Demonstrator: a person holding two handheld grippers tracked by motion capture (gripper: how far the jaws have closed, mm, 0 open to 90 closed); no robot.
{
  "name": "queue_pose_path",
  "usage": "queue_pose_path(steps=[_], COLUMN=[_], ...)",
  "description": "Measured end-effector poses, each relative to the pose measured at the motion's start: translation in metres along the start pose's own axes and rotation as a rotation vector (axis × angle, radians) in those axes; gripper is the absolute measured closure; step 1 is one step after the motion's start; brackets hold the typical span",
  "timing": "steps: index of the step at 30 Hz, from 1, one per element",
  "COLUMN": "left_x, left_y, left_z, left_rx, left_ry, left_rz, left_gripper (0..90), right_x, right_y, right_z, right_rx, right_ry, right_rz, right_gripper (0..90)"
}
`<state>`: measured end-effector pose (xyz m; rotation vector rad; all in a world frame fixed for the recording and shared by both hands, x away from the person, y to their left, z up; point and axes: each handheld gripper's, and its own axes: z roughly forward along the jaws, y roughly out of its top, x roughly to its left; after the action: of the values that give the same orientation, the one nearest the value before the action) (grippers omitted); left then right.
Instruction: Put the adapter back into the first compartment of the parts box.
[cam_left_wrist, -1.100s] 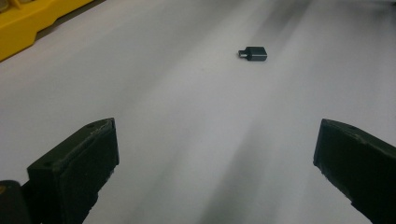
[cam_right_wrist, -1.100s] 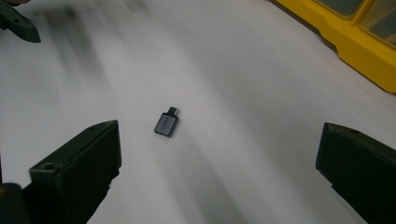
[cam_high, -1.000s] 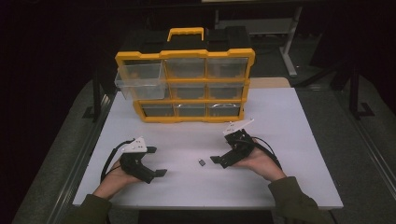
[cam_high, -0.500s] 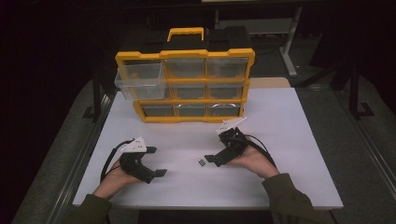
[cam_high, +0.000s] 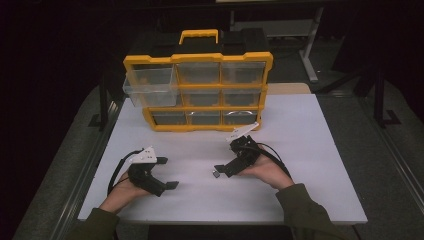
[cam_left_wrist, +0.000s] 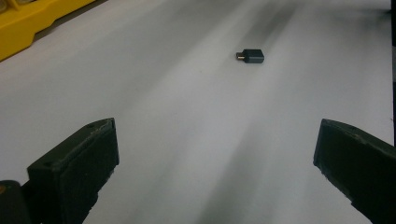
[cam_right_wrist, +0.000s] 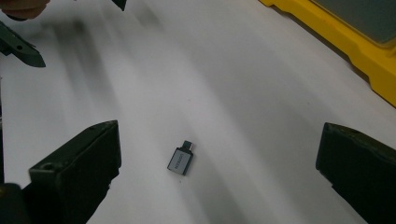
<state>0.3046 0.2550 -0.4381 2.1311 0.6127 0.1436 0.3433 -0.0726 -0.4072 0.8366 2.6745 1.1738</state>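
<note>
The room around the table (cam_high: 310, 150) is very dark, and only the white top and the yellow box (cam_high: 197, 90) are lit, so the light seems to come from above. In both gripper views the table looks soft grey with long smeary streaks, and the black jaws at the bottom are dim. The small adapter (cam_right_wrist: 181, 160) looks fairly sharp there, and it casts a faint shadow.

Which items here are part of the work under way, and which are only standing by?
In the job:
- small dark adapter, lying on the table between the open jaws
- right gripper, open, closing in on it

Standing by:
- left gripper, open, off to the side
- yellow drawer organizer, one clear drawer pulled out
- white table
</note>
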Motion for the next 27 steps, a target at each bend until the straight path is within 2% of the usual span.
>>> queue_pose_path(steps=[27], left_x=[-0.001], left_y=[0.000], left_z=[0.000], left_rx=[-0.005], left_ry=[0.000], left_rz=[0.006], left_gripper=[0.0], right_x=[0.008], right_y=[0.014], right_z=[0.021], right_rx=[0.021], right_ry=[0.012], right_rz=[-0.015], right_gripper=[0.0])
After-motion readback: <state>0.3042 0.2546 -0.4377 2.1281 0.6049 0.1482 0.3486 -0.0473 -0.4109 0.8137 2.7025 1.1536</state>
